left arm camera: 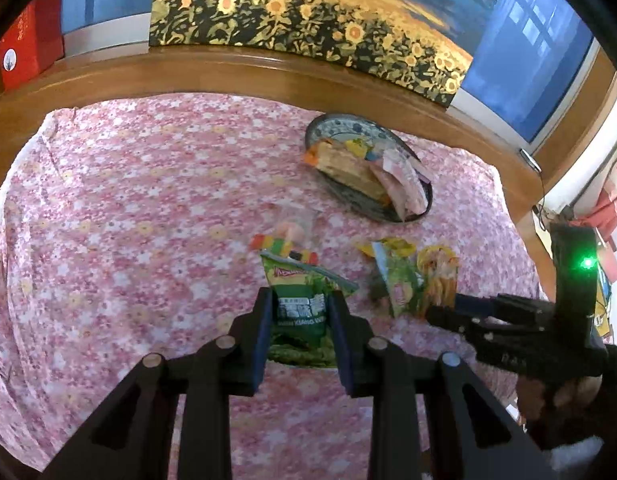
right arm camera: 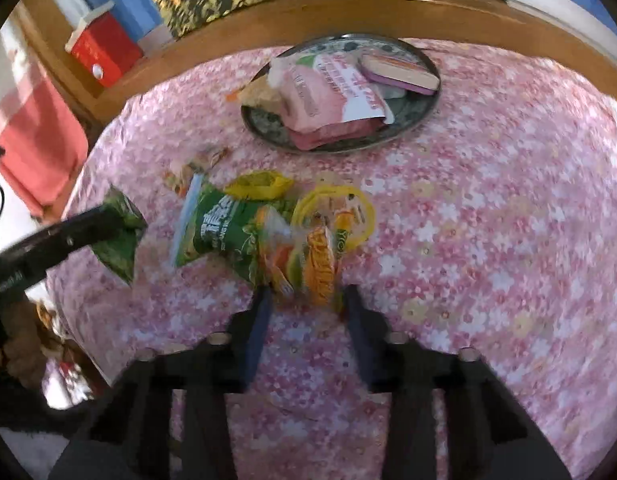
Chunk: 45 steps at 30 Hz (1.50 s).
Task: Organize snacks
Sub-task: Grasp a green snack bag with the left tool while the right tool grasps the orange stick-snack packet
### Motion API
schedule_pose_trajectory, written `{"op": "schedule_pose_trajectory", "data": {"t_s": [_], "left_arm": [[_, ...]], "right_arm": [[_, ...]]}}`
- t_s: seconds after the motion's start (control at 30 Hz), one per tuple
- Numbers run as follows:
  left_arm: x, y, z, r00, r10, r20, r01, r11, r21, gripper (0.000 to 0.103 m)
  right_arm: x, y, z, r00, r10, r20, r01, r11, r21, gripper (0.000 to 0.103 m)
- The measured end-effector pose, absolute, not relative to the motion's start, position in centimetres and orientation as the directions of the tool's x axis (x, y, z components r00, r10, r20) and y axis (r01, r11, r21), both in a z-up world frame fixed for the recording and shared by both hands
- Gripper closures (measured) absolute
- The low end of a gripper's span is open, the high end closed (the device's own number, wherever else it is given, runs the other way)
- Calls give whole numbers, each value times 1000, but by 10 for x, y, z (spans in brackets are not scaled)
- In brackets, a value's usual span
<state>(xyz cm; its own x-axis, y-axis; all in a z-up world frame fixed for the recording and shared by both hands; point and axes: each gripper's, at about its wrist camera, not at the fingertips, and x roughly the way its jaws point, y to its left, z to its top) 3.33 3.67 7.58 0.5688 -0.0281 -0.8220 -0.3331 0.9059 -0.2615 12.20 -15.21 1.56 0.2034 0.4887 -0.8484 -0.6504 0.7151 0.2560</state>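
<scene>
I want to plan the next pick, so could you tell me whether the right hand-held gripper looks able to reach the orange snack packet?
Probably yes: the right hand-held gripper is open, with the orange snack packet just ahead, unobstructed.

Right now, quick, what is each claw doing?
Left gripper: shut on a green snack bag, lifted off the cloth.
Right gripper: open, around the end of the orange snack packet, not gripping yet.

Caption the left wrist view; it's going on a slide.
Left tongs clamp a green snack packet above the floral tablecloth; filled plate waits beyond.
</scene>
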Motion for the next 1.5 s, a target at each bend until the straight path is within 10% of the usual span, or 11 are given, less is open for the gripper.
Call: {"op": "schedule_pose_trajectory", "data": {"t_s": [0.3,0.4,0.5,0.67,1.5], "left_arm": [[19,17,76,515,-105,-851,-220,943,-250,74],[24,20,62,475,-143,-869,-231,932,-280,74],[27,20,65,491,-148,-858,-215,934,-284,74],[32,17,71,499,-146,-854,-184,945,-269,74],[121,24,149,663,-173,-729,-38,964,-264,74]], "right_arm": [[97,-180,24,191,468,-863,-619,739,264,88],[103,-186,34,214,587,-781,-585,717,378,32],[116,-177,31,241,577,-780,-543,747,384,23],[138,-159,15,210,594,-777,-498,749,438,71],[165,-196,135,424,666,-613,-553,727,408,76]]}}
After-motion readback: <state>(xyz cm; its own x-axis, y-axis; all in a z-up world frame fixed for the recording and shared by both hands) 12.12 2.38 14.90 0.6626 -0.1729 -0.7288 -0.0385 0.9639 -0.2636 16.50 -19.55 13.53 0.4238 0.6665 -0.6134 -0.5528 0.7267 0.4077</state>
